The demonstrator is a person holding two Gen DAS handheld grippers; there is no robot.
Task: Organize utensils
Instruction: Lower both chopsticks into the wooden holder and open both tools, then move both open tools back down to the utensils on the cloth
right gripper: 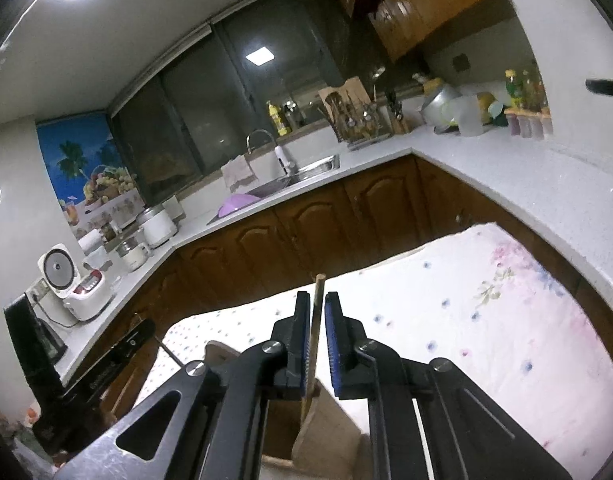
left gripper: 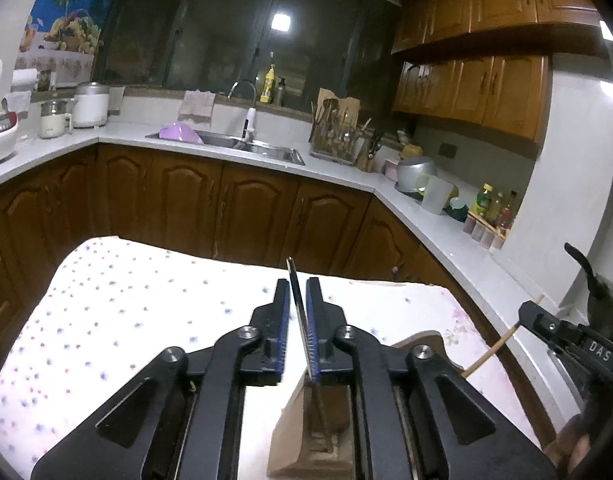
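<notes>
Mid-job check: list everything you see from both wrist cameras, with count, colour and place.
metal utensil: 1, silver, standing in the holder, between the left jaws
wooden stick: 1, tan, standing in the holder, between the right jaws
holder: 1, brown, on the tablecloth under both grippers
tablecloth: 1, white with dots, over the table
sink: 1, steel, in the far counter
basin: 1, purple, at the sink
bottle: 1, yellow, behind the sink
utensil rack: 1, holding brownish utensils, counter beside the sink
rice cooker: 1, white, side counter
left gripper: 1, black, blue pads, jaws slightly open
right gripper: 1, black, blue pads, jaws slightly open
</notes>
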